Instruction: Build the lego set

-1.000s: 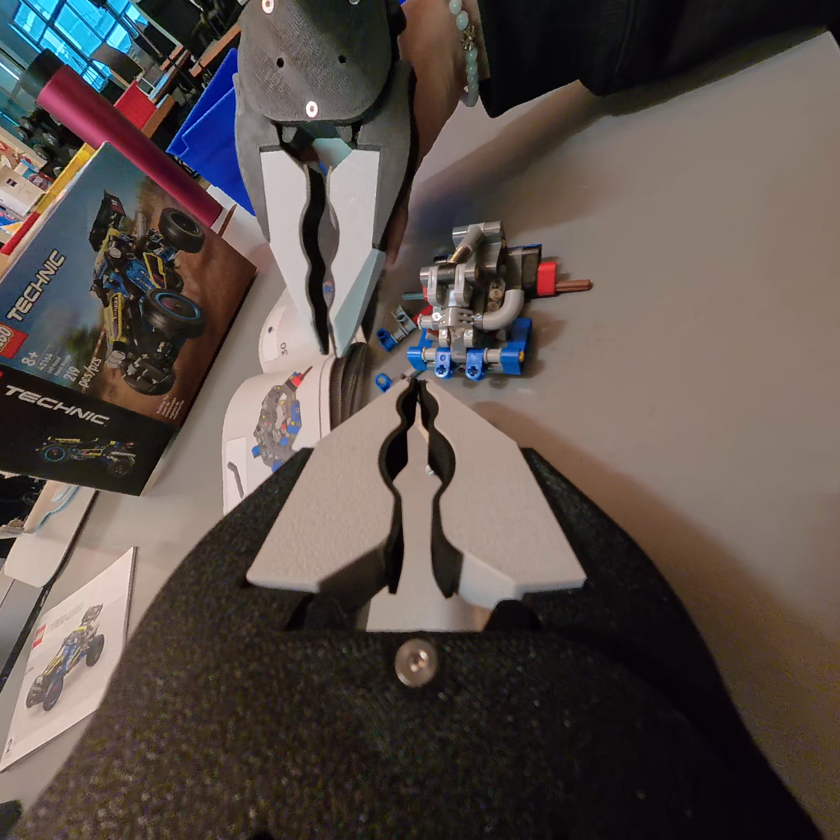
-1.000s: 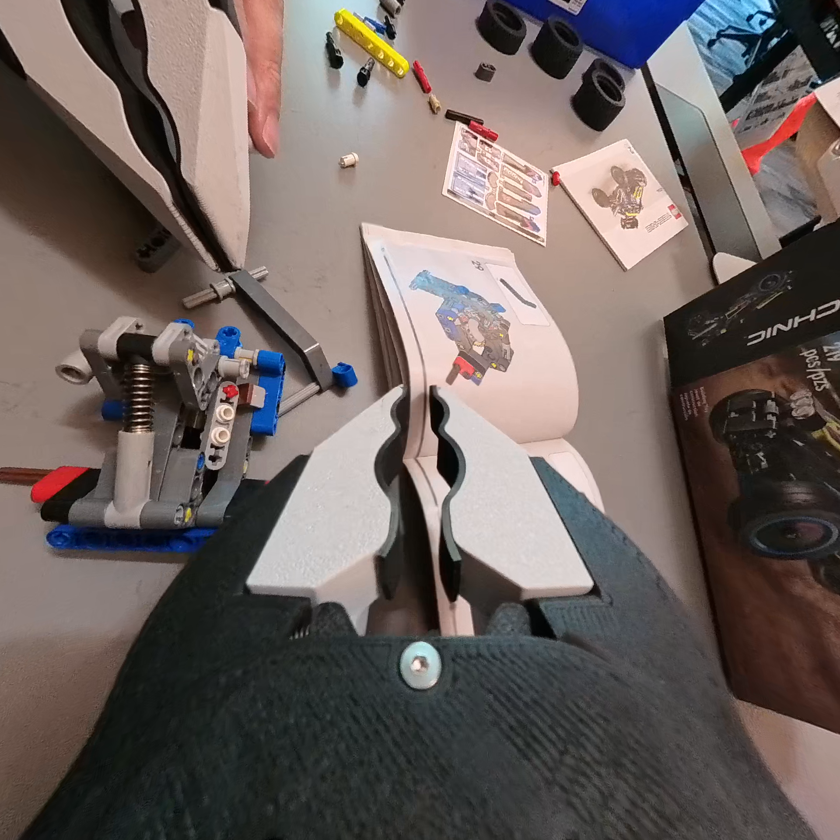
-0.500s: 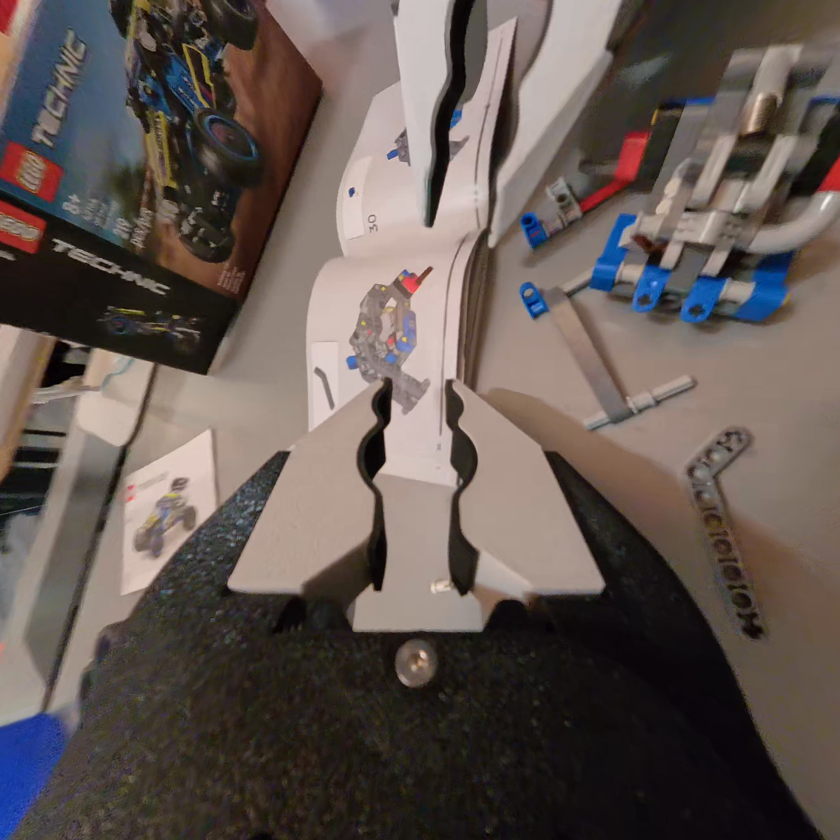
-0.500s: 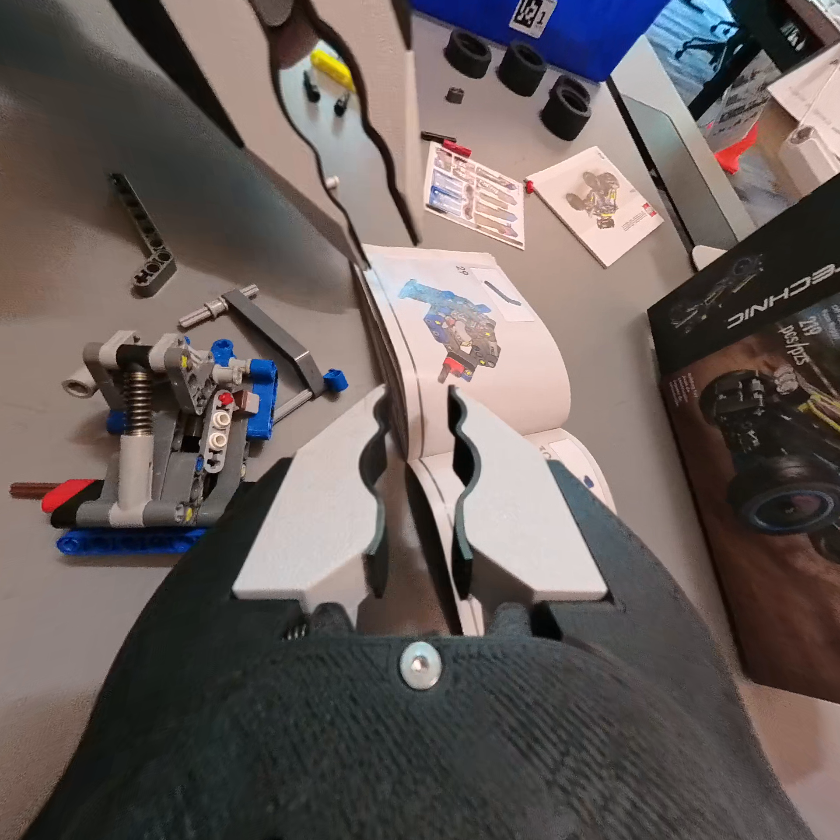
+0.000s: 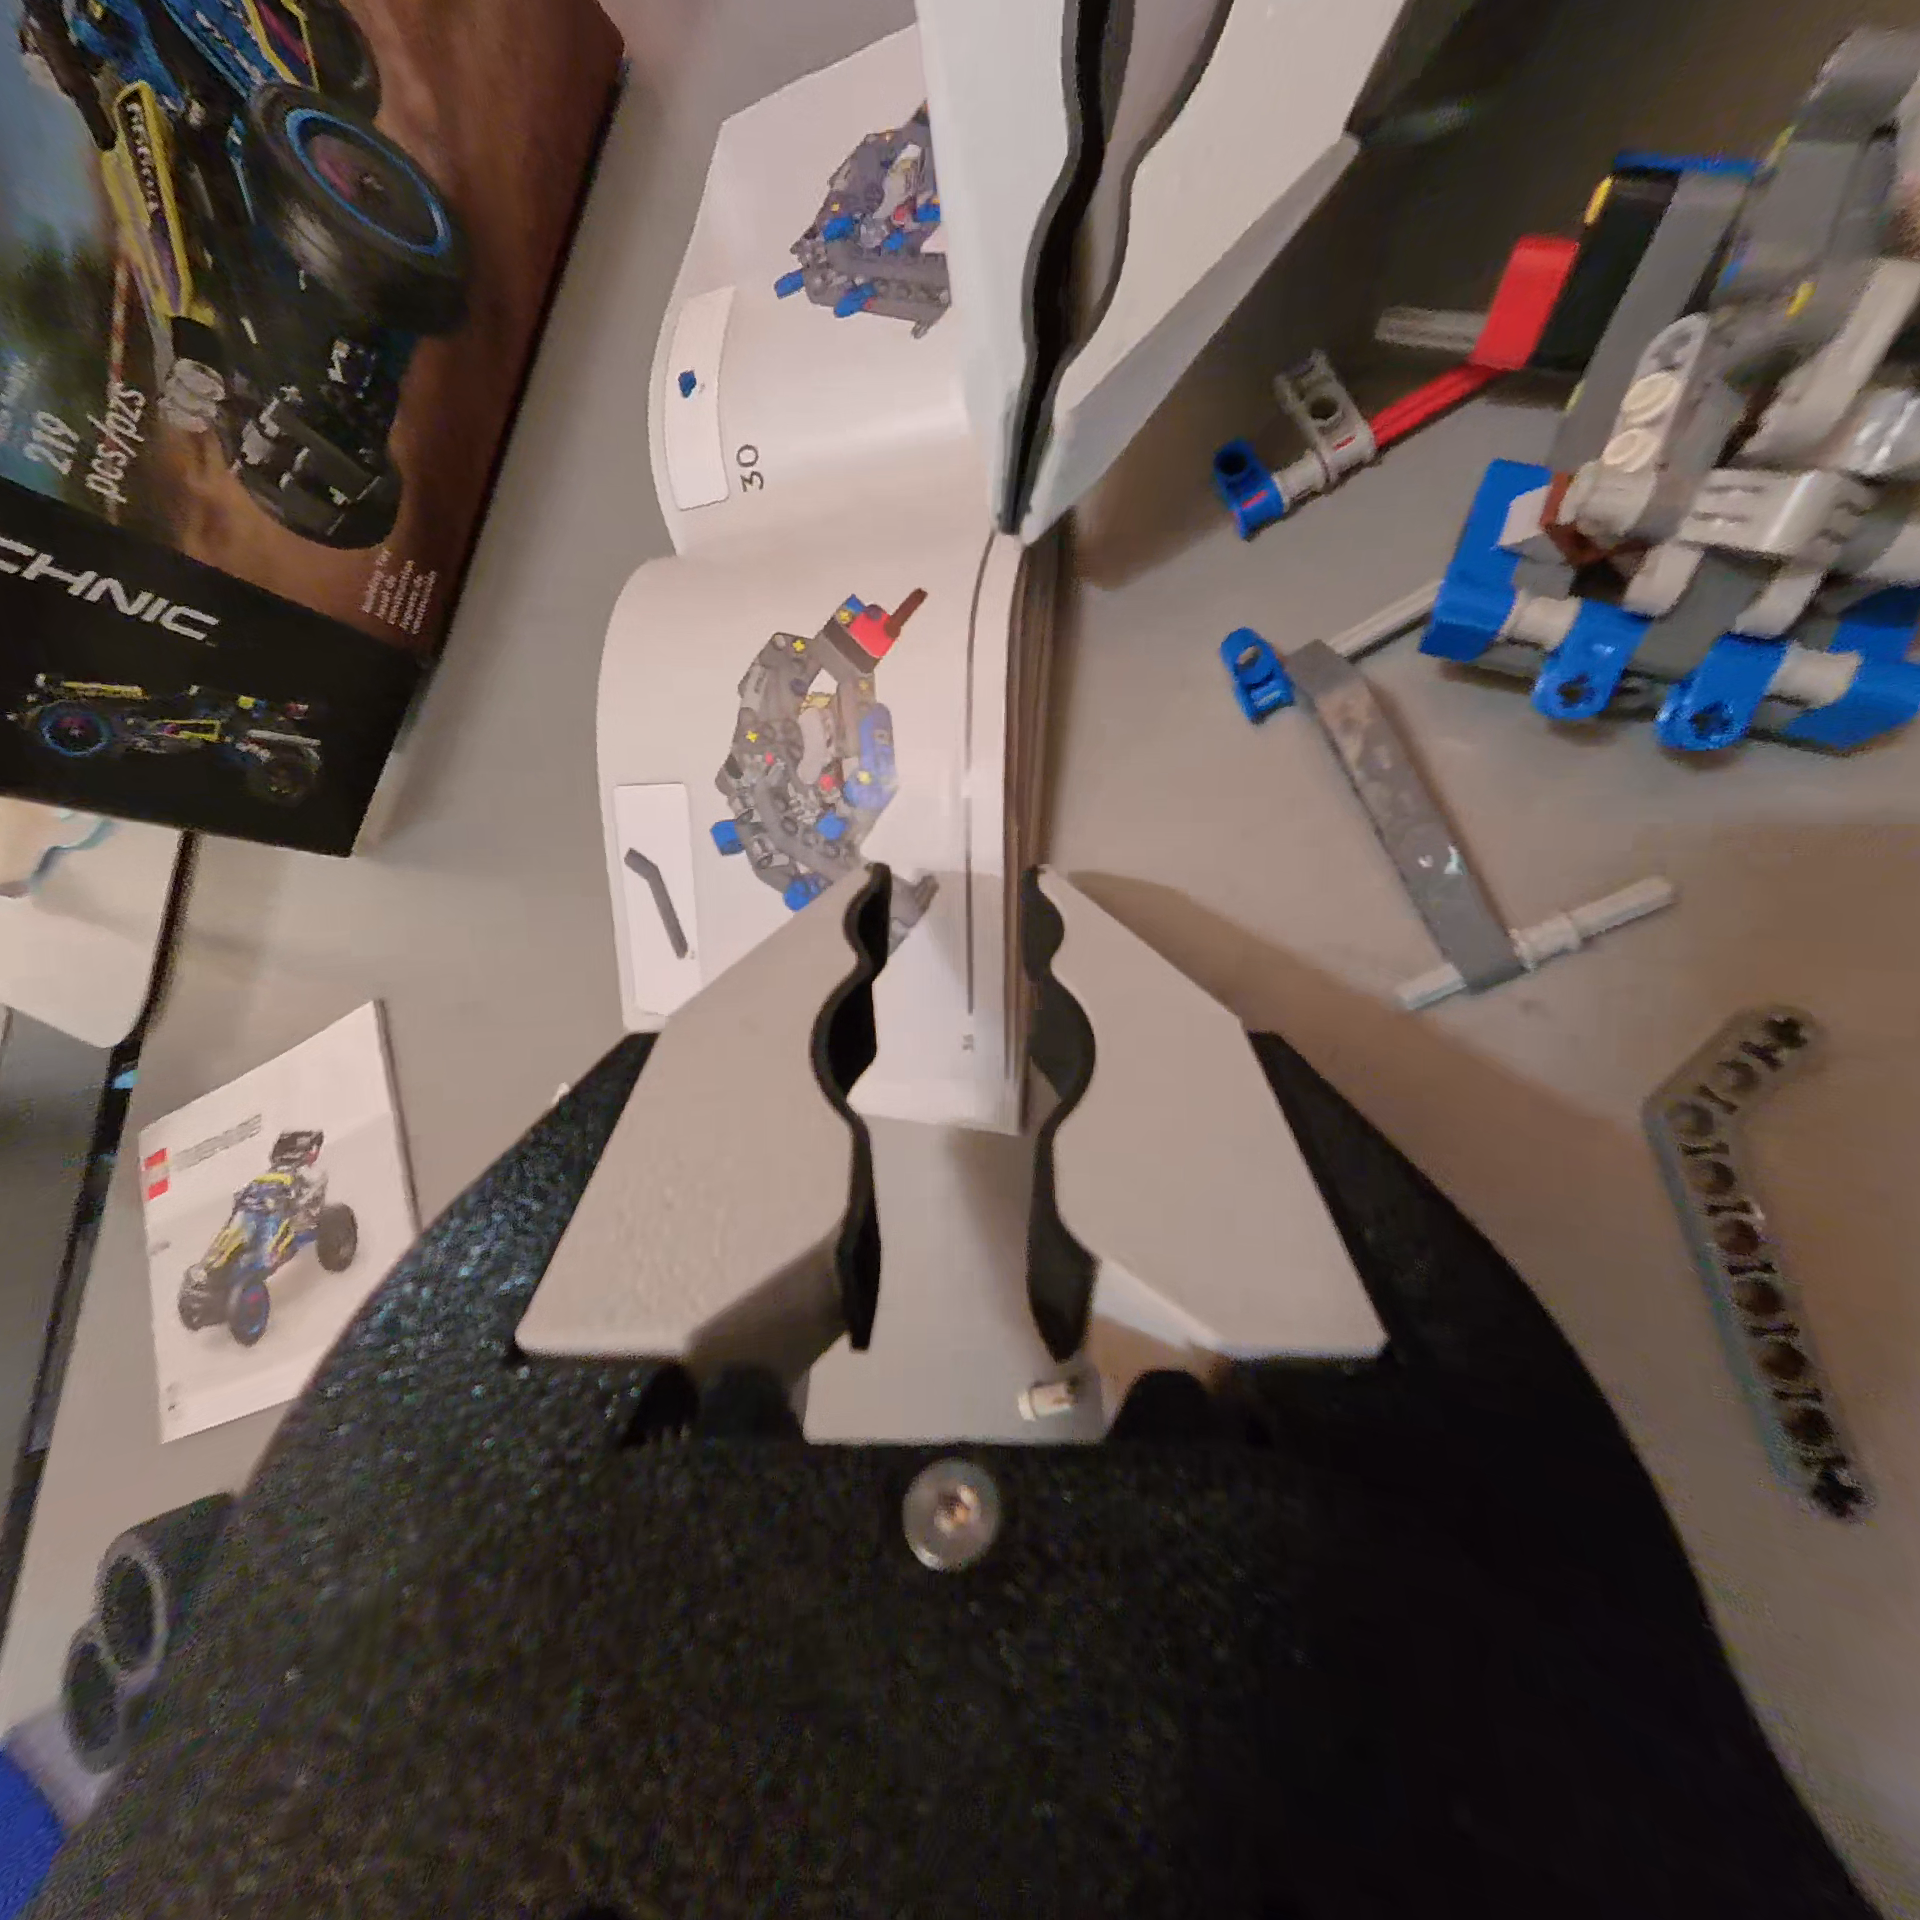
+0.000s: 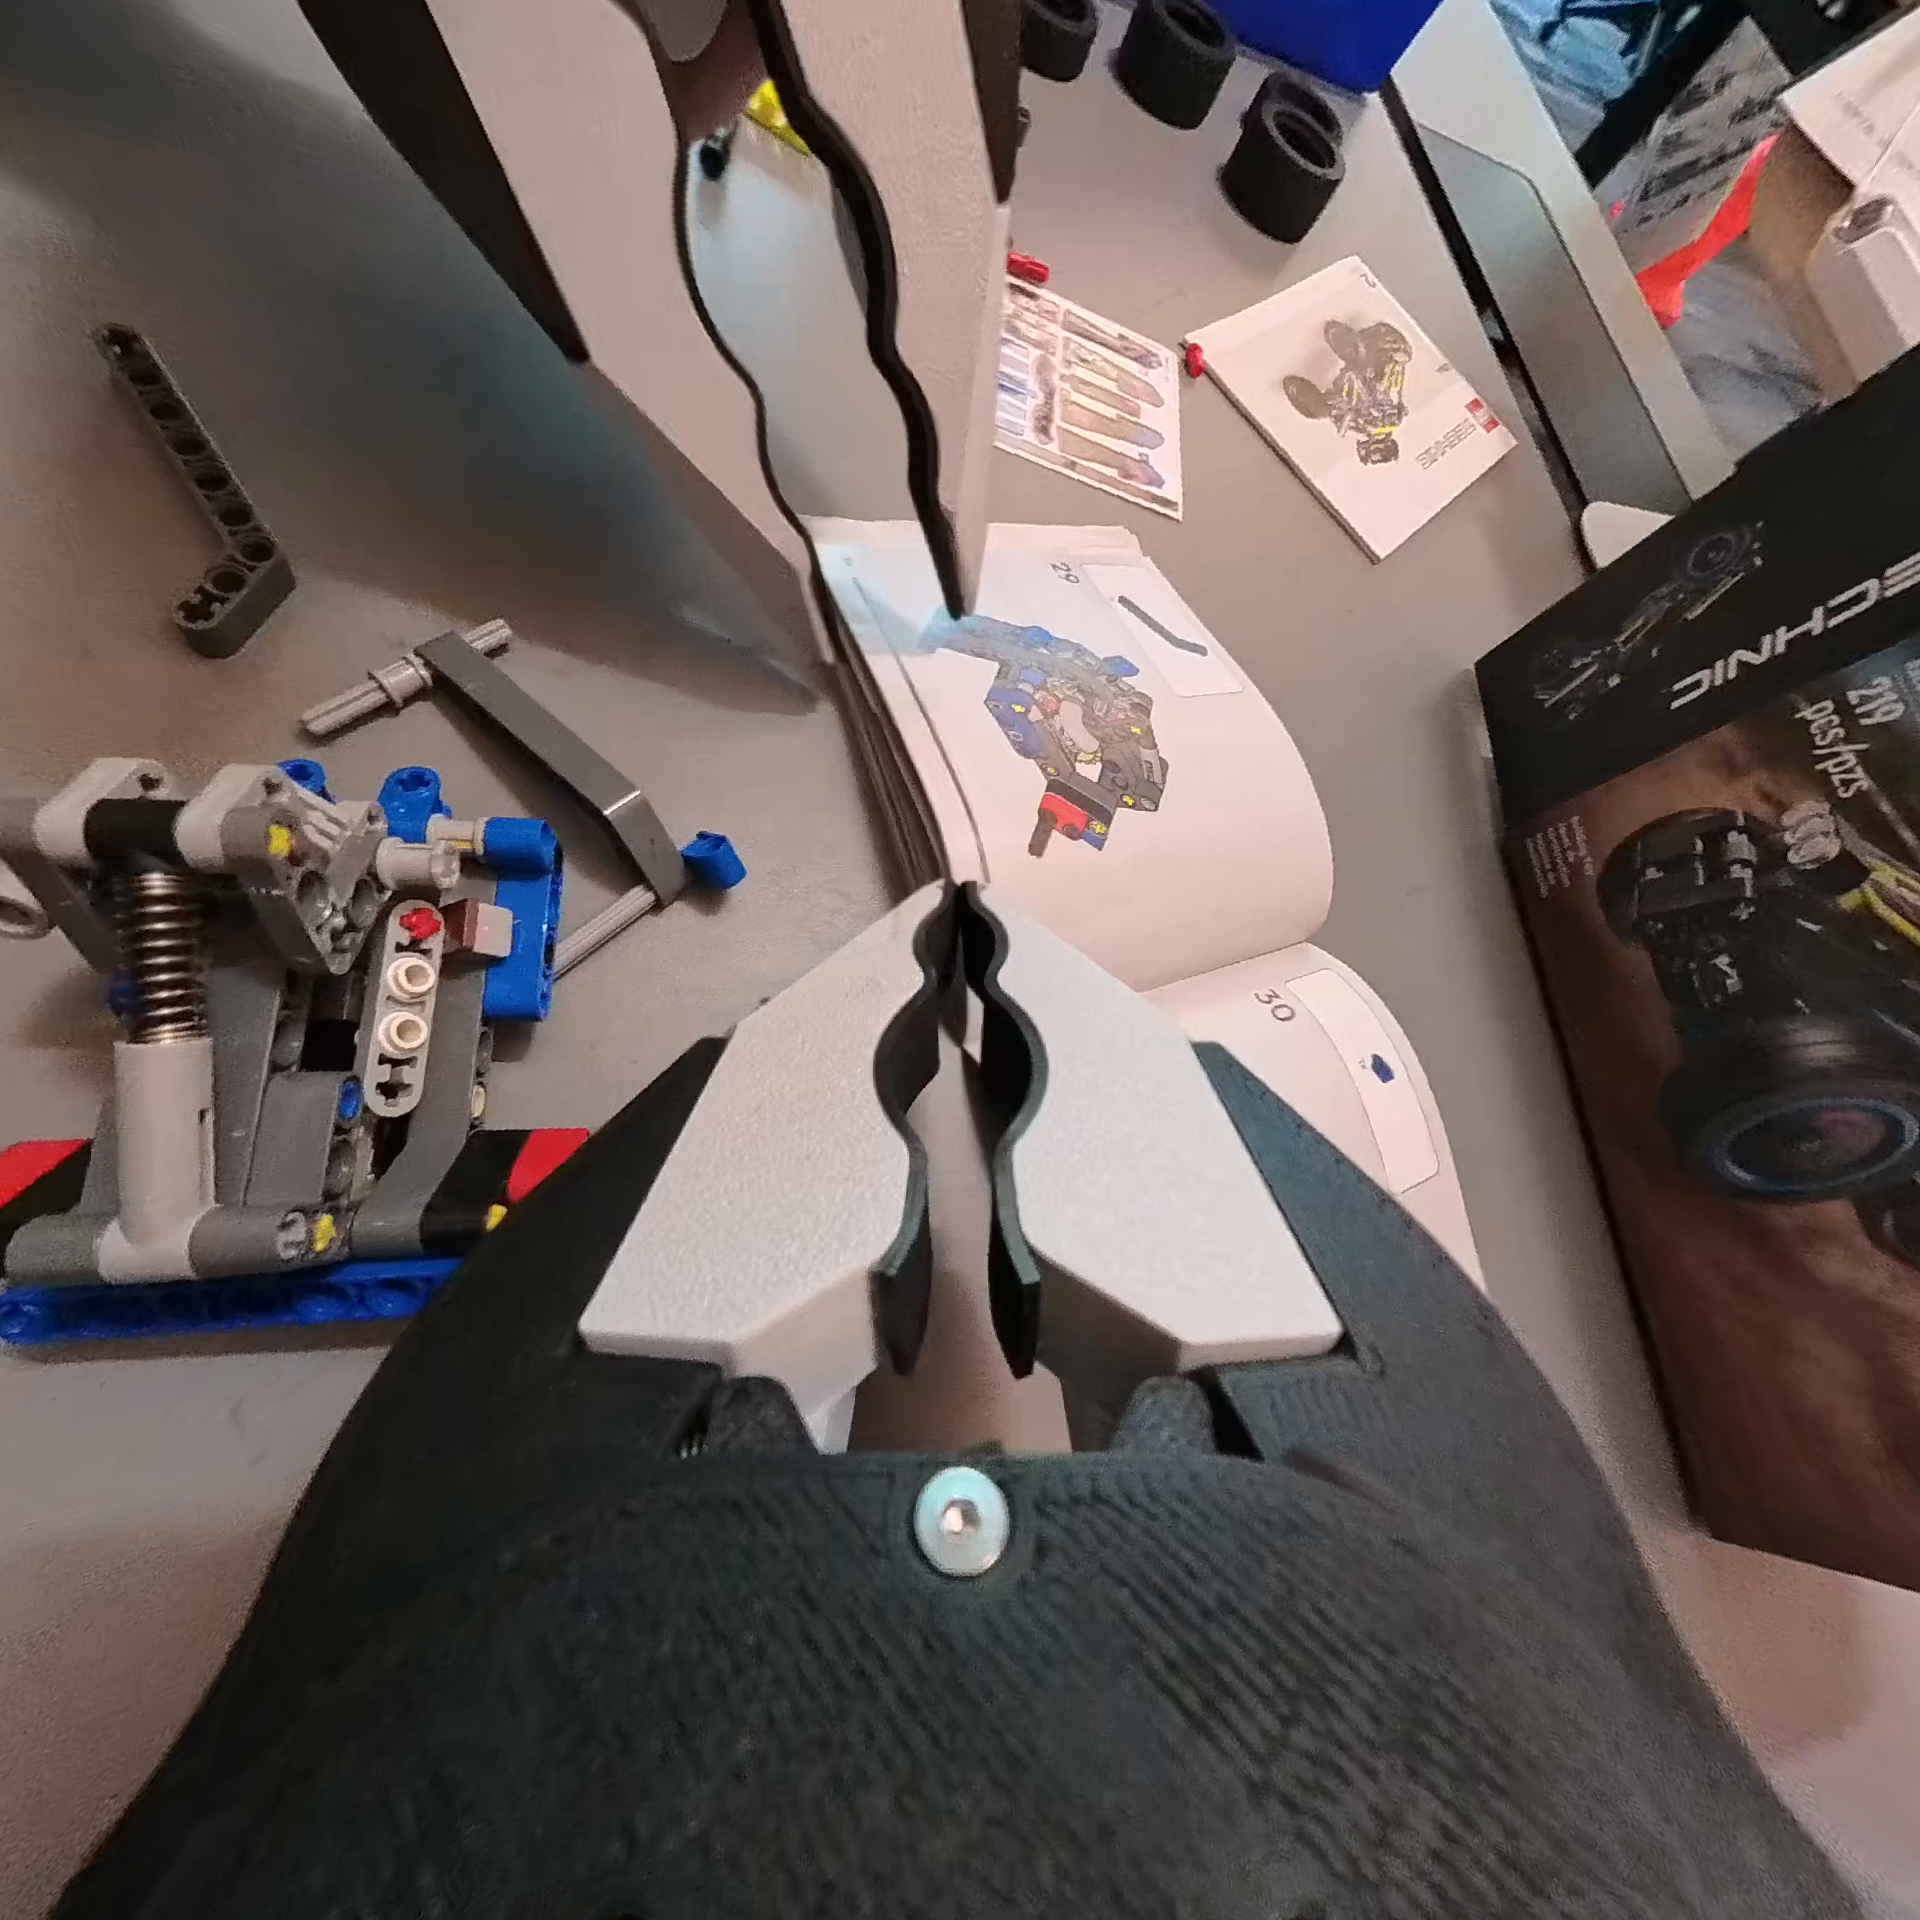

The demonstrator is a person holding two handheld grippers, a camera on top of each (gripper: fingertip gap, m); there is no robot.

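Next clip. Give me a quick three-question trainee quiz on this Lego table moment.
1. Fill in: the open instruction booklet lies between the half-built model and the set's ___.
2. The bent grey beam lies: A on the booklet, B on the bare table, C on the model.
3. True or false: the left tongs are open.
Key: 1 box; 2 B; 3 true.

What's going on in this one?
A person holds a tool in each hand, both at the open instruction booklet rather than the bricks. The right tool is shut on the booklet's page edges; the left tool is open, straddling the same edge farther along. The partly built model sits untouched beside it on the table.
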